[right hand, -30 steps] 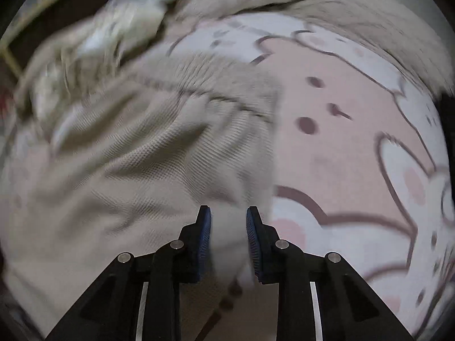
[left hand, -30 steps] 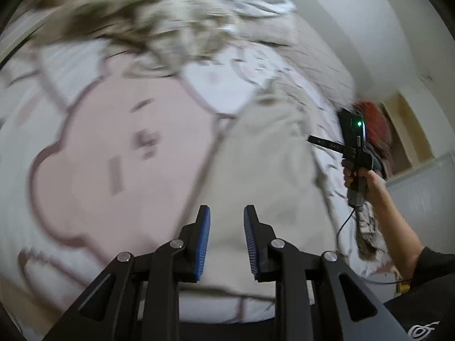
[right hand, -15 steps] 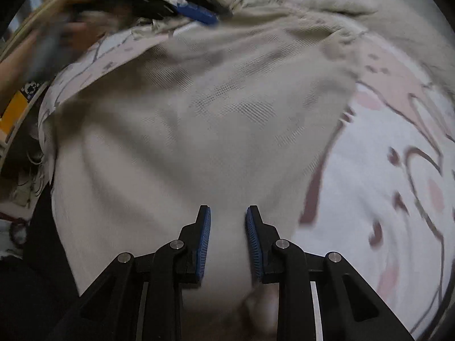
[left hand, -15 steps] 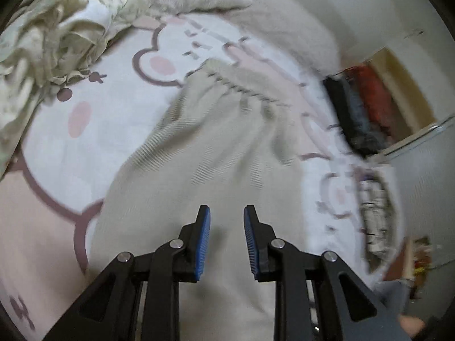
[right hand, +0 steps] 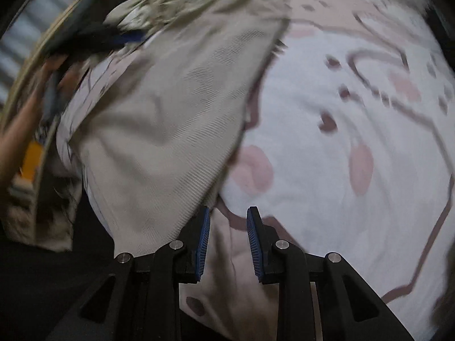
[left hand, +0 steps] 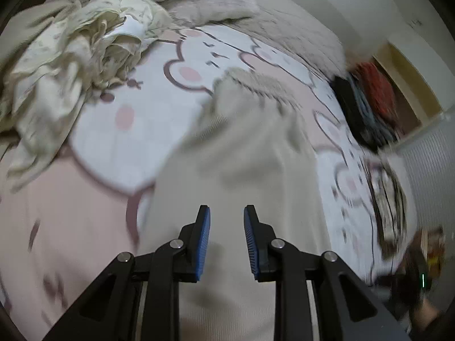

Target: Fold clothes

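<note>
Both claws, left claw [left hand: 227, 238] and right claw [right hand: 228, 241], hang slightly parted and empty over beige trousers [left hand: 241, 156] spread on the bed [left hand: 136, 130], crumpled laundry [left hand: 71, 65] beside a pale wall [left hand: 355, 5].

blurred: beige garment [left hand: 244, 153] waistband end, beside the crumpled clothes pile [left hand: 71, 65] | cut off: garment's near end, bottom edge | smeared: left gripper [right hand: 85, 34] beyond garment, state unreadable there
</note>
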Motion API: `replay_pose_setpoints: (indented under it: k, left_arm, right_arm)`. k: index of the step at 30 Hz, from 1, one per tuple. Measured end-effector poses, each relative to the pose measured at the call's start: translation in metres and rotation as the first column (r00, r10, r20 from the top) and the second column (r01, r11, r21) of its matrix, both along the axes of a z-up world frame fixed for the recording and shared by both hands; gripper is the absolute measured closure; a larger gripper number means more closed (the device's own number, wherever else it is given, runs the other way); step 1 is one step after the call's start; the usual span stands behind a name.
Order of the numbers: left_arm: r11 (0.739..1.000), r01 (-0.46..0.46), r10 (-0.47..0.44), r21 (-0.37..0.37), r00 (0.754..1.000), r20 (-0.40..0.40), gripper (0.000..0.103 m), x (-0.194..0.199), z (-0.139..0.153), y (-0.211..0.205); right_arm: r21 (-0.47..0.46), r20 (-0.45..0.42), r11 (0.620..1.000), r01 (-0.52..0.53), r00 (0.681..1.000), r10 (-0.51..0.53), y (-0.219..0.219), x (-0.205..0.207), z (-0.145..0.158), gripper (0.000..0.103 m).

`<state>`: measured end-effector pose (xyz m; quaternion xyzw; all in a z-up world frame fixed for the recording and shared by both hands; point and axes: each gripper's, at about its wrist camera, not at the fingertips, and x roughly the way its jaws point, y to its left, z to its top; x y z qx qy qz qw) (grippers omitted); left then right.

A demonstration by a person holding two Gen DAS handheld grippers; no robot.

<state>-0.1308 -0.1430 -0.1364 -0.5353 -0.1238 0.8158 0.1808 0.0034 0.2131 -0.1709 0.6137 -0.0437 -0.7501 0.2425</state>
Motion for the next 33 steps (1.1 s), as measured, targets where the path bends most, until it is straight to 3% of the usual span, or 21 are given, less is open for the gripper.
replay_pose_setpoints:
  k: [4,8,11,16,19,22,26,29,33]
  left_arm:
    - [0.996,0.01,-0.007,-0.085,1.0,0.03,0.079,0.059,-0.014,-0.008]
    - [0.976,-0.026,0.046,-0.214,0.995,0.092,0.079,0.101,-0.044,-0.026]
    - [0.967,-0.057,0.073,-0.249,0.996,0.053,0.079,0.118,-0.041,-0.039]
    - [0.912,-0.113,0.12,-0.395,0.993,-0.007,0.079,0.134,-0.021,-0.038]
    - [0.952,-0.046,0.032,-0.302,0.998,-0.052,0.079,0.15,0.002,-0.007]
    - [0.98,0.1,-0.116,-0.172,0.989,-0.09,0.079,0.168,0.022,0.045]
    - [0.965,0.256,-0.26,-0.051,0.96,-0.107,0.053,0.185,0.029,0.103]
    - [0.95,0.306,-0.312,-0.067,0.946,-0.094,0.053,0.19,0.02,0.133]
    - [0.966,0.255,-0.254,-0.054,0.967,0.015,0.053,0.18,-0.011,0.134]
  right_arm:
    - [-0.081,0.082,0.995,0.06,0.995,-0.054,0.009,0.005,-0.016,0.076]
    - [-0.023,0.04,1.0,0.004,0.999,-0.003,-0.011,0.023,-0.021,0.076]
    - [-0.032,0.033,0.999,-0.018,0.999,0.019,-0.016,0.029,-0.019,0.076]
    - [-0.039,0.021,0.996,-0.075,0.997,0.076,-0.038,0.044,-0.021,0.076]
    - [-0.131,0.011,0.989,-0.067,0.998,0.069,-0.045,0.047,-0.009,0.076]
    - [-0.206,-0.019,0.976,-0.076,0.997,0.074,-0.058,0.041,0.005,0.076]
    - [-0.261,-0.035,0.962,-0.078,0.997,0.071,-0.079,0.028,0.007,0.076]
    - [-0.276,-0.021,0.959,-0.071,0.997,0.068,-0.083,0.021,0.002,0.076]
    - [-0.318,0.017,0.947,-0.042,0.999,0.05,-0.058,0.031,0.0,0.076]
